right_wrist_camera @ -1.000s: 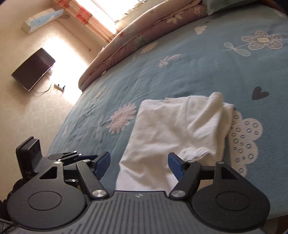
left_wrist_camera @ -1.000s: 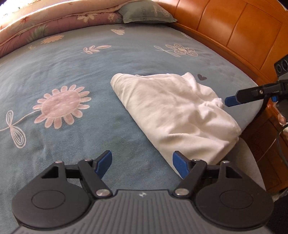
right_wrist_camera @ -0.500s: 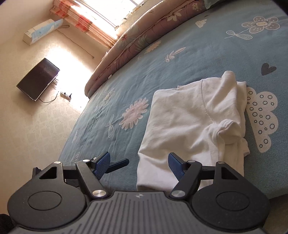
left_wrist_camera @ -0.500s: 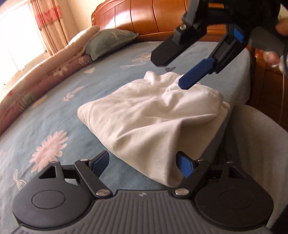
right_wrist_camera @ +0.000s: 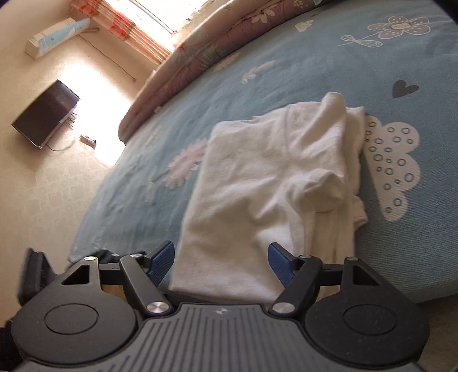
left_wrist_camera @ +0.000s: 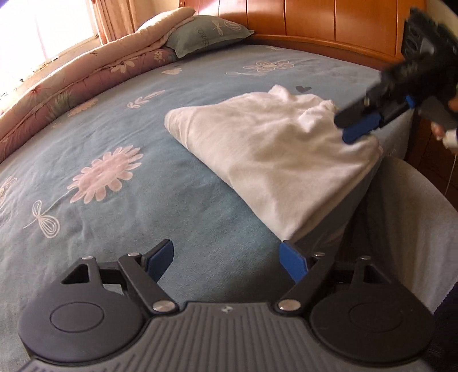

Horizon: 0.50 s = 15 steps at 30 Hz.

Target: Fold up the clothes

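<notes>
Both grippers pointed downward with fingers spread, the left gripper (left_wrist_camera: 226, 257) having just widened, nothing between them. The folded white garment (left_wrist_camera: 274, 151) lay at the bed's (left_wrist_camera: 114, 114) near edge. The right gripper (right_wrist_camera: 220, 259) had dropped closer to it.

Blown-out window (left_wrist_camera: 43, 31) daylight, fisheye-bent edges, slight motion blur throughout.

Sunlit window (left_wrist_camera: 43, 31), wooden headboard (left_wrist_camera: 315, 20), wall television (right_wrist_camera: 45, 114), beige walls.

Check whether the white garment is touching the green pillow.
Apart. The left wrist view shows a broad stretch of blue sheet between the white garment and the green pillow.
</notes>
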Tool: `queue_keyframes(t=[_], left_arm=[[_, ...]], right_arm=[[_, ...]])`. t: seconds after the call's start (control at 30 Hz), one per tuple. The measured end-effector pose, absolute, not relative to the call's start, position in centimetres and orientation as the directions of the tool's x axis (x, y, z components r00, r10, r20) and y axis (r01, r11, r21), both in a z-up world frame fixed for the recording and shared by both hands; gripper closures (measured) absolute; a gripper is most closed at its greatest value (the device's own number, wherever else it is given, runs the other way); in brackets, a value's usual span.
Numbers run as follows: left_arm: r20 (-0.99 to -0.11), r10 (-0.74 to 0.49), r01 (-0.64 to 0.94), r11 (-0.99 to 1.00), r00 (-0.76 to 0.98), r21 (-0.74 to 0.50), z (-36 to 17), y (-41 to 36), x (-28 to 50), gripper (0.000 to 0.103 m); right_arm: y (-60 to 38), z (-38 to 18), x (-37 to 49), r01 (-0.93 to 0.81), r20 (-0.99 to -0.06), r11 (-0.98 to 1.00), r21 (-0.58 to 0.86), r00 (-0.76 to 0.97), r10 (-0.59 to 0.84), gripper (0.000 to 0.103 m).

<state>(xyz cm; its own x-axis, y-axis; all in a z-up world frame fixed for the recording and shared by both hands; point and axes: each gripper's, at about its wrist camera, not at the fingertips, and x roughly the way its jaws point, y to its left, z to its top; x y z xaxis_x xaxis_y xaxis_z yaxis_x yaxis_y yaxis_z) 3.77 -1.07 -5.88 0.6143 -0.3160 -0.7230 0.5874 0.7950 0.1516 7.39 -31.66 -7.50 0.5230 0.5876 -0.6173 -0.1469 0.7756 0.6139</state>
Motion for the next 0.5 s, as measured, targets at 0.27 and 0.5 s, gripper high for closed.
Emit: queue_keyframes(t=[0.27, 0.5], left_arm=[[-0.629, -0.455, 0.633, 0.770, 0.631, 0.078, -1.8, -3.6, 9.2, 0.021], [-0.601, -0.567, 0.646, 0.756, 0.564, -0.106, -2.2, -6.9, 15.4, 0.021]], right_arm=[[-36.2, -7.9, 5.9, -0.071, -0.508, 0.671, 0.738, 0.597, 0.621, 0.028], [-34.1, -5.8, 8.4, -0.216, -0.453, 0.687, 0.694, 0.611, 0.650, 0.034]])
